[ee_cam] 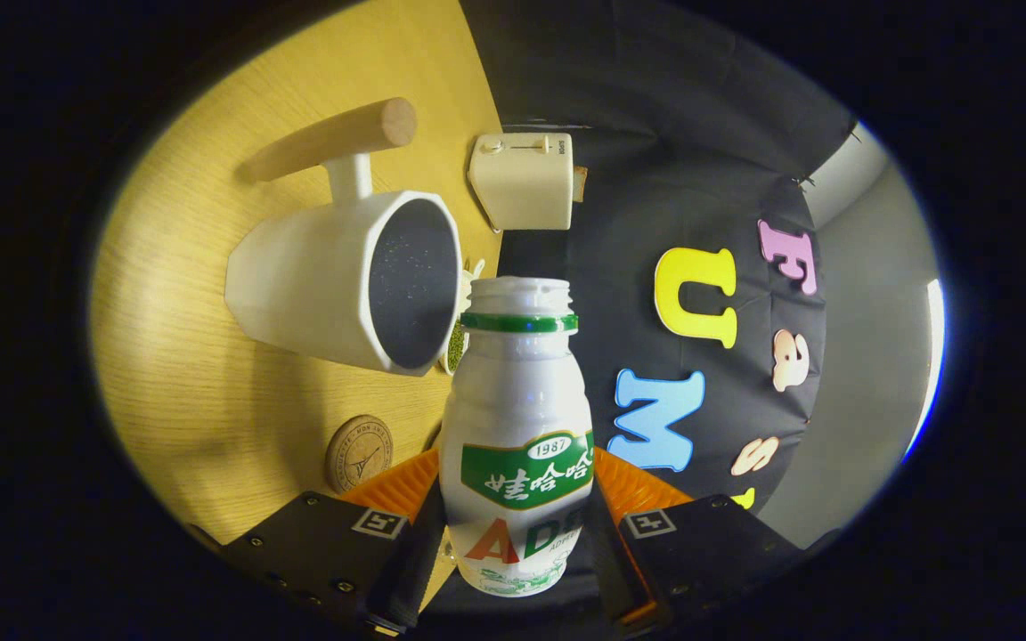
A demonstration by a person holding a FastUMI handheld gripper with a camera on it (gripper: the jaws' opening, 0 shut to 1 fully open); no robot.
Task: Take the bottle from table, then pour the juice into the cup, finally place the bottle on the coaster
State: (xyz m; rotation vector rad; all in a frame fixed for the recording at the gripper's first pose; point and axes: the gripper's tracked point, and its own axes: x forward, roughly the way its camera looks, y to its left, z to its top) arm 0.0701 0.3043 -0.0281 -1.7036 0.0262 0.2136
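- The tongs (517, 525) are closed around the bottle (517, 427), one finger pressing on each side of its lower body, with ridged pads against the plastic.
- The bottle is held clear of the table (183, 374), its neck pointing forward along the fingers.
- The view is rolled well over to one side: the table stands almost on end on one side of the bottle and the booth's dark cloth wall (655, 160) on the other, so the tongs are tipped far over with the bottle.
- The bottle is white with a green and red label, a green ring (520, 322) under the threaded neck, and no cap on its open mouth (517, 289).
- The cup (344, 280), white and faceted with a dark inside, stands on the table beyond the fingers, its mouth just beside the bottle's mouth; whether the two touch cannot be told.
- A white stem joins the cup to a round wooden handle (335, 138) on the side away from the bottle.
- No liquid can be seen between the bottle and the cup.
- The round cork coaster (359, 453) lies bare on the table, near the fingers and apart from the cup.
- A cream toaster (524, 181) stands at the table's far edge, against the cloth wall.
- A small green-and-white thing (458, 343) peeks out between cup and bottle; what it is cannot be told.
- The table is pale wood grain; beyond the cloth a plain light wall (869, 356) shows.
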